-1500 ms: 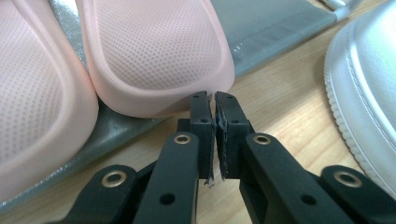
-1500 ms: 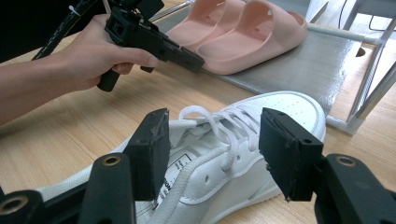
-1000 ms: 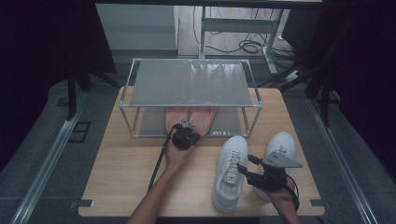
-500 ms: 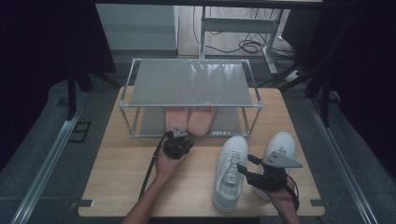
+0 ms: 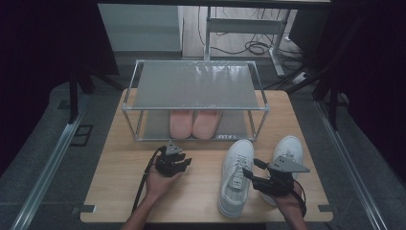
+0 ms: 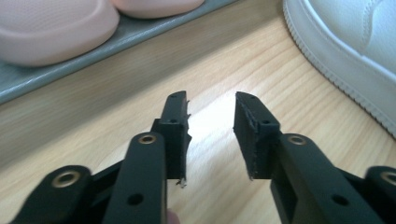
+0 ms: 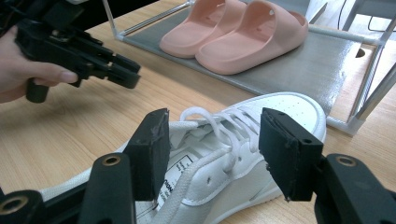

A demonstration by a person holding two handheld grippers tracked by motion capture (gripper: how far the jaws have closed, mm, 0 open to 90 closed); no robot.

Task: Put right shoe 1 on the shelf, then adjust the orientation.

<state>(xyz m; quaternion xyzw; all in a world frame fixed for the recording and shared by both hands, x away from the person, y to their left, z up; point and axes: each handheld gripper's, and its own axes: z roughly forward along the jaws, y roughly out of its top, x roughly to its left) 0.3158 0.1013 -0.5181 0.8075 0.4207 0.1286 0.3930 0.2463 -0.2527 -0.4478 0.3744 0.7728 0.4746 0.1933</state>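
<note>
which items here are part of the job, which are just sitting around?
In the job: left sneaker, between the open jaws of the right gripper; right sneaker; rack.
Lying about: pink slippers on the rack's lower shelf; left gripper, open over bare table.

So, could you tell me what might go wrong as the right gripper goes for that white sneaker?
1. The right gripper is open over the left sneaker's loose laces; closing there may pinch only laces, so the shoe could dangle or slip.
2. The second sneaker lies close beside it and could get nudged.
3. The rack's lower shelf already holds pink slippers, so room there looks tight.
</note>
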